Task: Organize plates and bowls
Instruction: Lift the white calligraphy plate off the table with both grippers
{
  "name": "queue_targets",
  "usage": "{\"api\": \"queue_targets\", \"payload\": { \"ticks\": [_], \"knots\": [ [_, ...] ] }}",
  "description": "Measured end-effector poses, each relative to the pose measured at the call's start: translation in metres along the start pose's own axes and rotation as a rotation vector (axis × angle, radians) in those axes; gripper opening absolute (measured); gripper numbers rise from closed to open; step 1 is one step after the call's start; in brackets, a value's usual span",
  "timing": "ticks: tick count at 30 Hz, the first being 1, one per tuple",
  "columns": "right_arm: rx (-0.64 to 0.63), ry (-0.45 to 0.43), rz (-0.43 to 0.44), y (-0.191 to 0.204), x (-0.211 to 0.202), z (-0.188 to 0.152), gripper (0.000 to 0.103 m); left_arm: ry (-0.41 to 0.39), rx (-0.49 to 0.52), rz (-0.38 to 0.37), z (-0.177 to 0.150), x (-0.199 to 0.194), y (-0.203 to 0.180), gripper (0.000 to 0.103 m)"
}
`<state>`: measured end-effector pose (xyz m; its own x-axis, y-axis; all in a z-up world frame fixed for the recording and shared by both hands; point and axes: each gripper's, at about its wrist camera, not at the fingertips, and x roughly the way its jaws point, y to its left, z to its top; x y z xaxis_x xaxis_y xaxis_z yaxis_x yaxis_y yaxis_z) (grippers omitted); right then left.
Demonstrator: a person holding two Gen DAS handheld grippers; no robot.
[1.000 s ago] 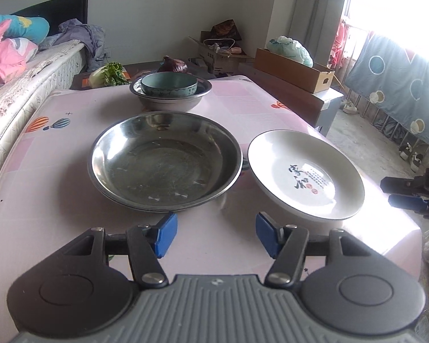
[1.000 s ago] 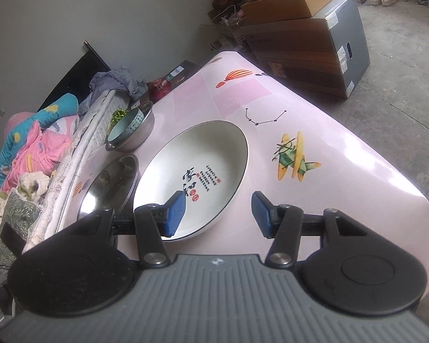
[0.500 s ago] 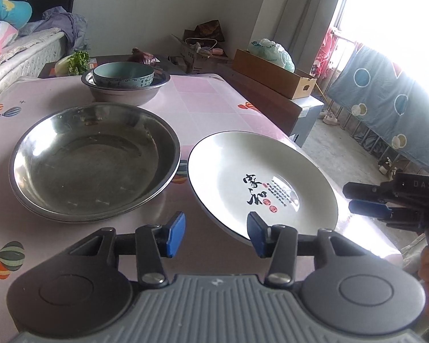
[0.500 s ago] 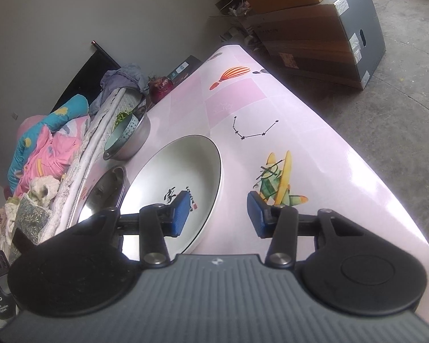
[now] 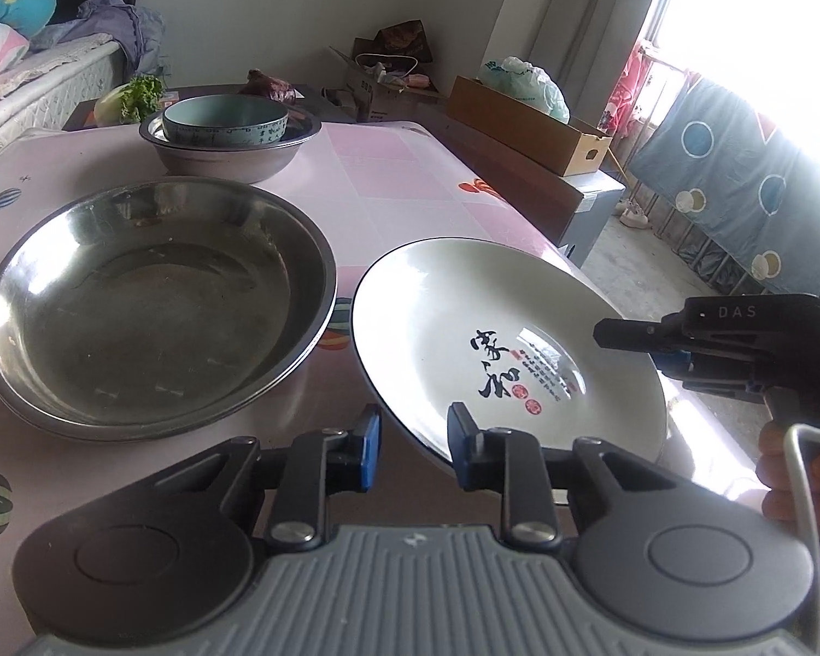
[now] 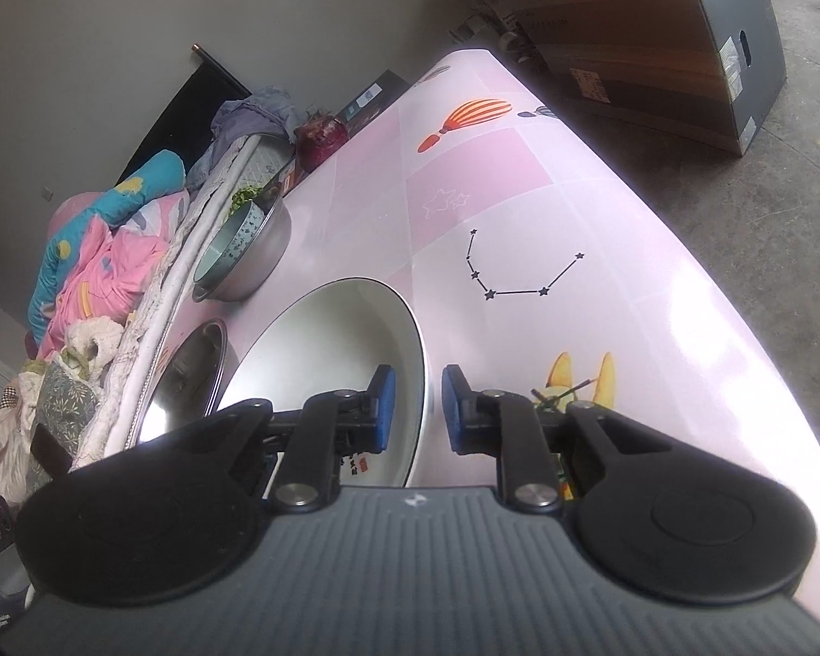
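Closing on the near edge of a white plate (image 5: 497, 328): left gripper (image 5: 413, 451), blue pads narrowing with the rim between them, not yet visibly pressed against it. Closing likewise on the plate's right-hand edge, seen from the right wrist: right gripper (image 6: 414, 410), the dark-lined rim (image 6: 418, 382) standing in the gap between the pads, contact not clearly made. Visible from the left wrist at far right: the right tool's black body and the fingers of a hand (image 5: 776, 470) wrapped round its handle.

Printed with black calligraphy and red seals, resting near the corner of a pink patterned table (image 5: 410, 175), its far side apparently lifted a little. Just beside it to the left, rims almost touching: a wide steel basin (image 5: 153, 300), empty. Farther back: a smaller steel bowl (image 5: 229, 147) with a pale green ceramic bowl (image 5: 225, 120) nested inside. Beyond the table: greens, a bed heaped with bright bedding, cardboard boxes, a sunlit window.

Step in hand, by the look of it: a two-handed pickup of the plate. Next move likely to call for both grips to seat firmly on the thin glazed rim, then an even lift, kept level and clear of the basin's edge before stacking or setting aside.
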<state>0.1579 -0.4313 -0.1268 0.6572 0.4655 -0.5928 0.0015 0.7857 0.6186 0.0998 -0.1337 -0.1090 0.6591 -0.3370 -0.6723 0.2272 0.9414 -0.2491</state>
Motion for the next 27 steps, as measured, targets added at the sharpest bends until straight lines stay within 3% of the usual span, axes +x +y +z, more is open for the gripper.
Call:
{"api": "queue_targets", "payload": {
  "ticks": [10, 27],
  "knots": [
    [-0.014, 0.031, -0.025, 0.010, -0.010, -0.016, 0.018, 0.012, 0.005, 0.003, -0.004, -0.007, 0.002, 0.026],
    [0.000, 0.043, -0.073, 0.038, -0.057, -0.090, 0.019, 0.077, 0.027, -0.060, -0.040, -0.059, 0.020, 0.026]
  ]
}}
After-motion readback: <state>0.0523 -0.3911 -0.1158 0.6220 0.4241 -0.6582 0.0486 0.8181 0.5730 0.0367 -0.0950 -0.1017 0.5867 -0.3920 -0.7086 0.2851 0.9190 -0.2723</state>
